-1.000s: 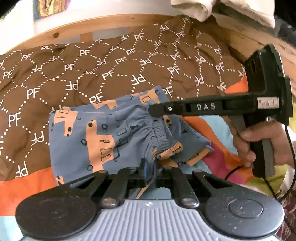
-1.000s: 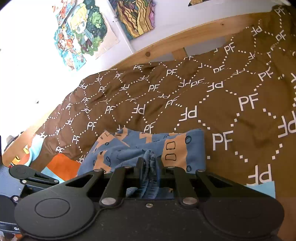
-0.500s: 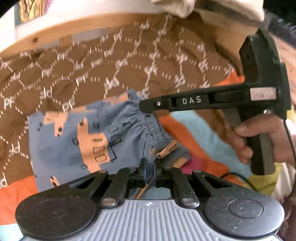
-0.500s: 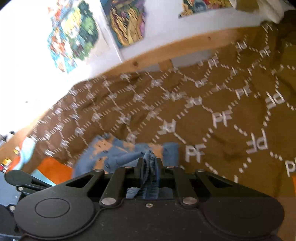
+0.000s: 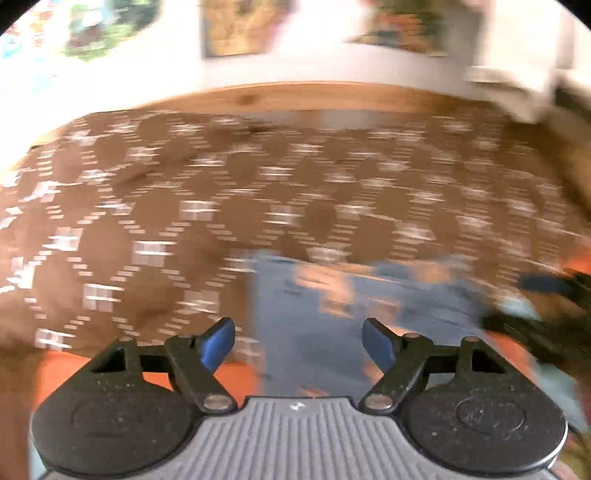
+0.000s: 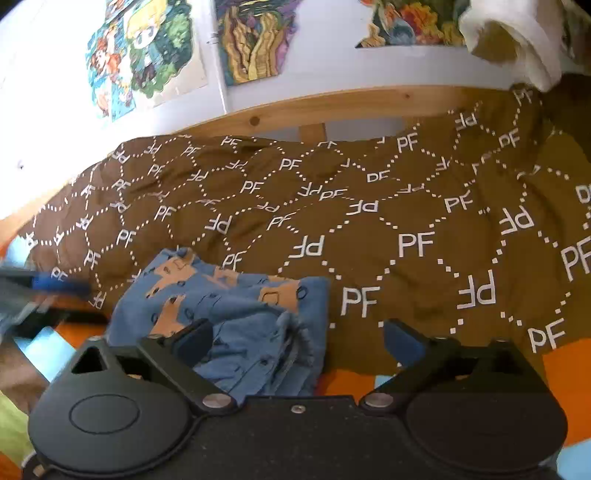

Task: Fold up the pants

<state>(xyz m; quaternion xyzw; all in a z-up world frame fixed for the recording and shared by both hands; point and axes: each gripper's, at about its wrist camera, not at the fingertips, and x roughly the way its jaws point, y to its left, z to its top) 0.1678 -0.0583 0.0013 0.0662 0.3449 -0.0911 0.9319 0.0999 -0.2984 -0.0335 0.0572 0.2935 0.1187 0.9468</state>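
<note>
The blue pants point(image 6: 236, 314) with orange prints lie bunched on the brown PF-patterned bedspread point(image 6: 369, 206). In the blurred left wrist view the pants point(image 5: 332, 306) lie flat just ahead. My left gripper point(image 5: 299, 339) is open and empty, just above the pants' near edge. My right gripper point(image 6: 297, 341) is open and empty, its left finger point(image 6: 192, 343) over the gathered waistband. The left gripper's blue fingertip point(image 6: 55, 284) shows at the far left of the right wrist view. The right gripper point(image 5: 546, 295) shows blurred at the right edge of the left wrist view.
A wooden bed rail point(image 6: 332, 107) runs along the far side under a white wall with colourful posters point(image 6: 144, 55). A white cloth point(image 6: 517, 33) hangs at the top right. Orange and light-blue bedding point(image 6: 561, 376) lies near me.
Both grippers have opened and let go of the pants. The left gripper swung left fast and its view is blurred. The pants now rest on the bedspread.
</note>
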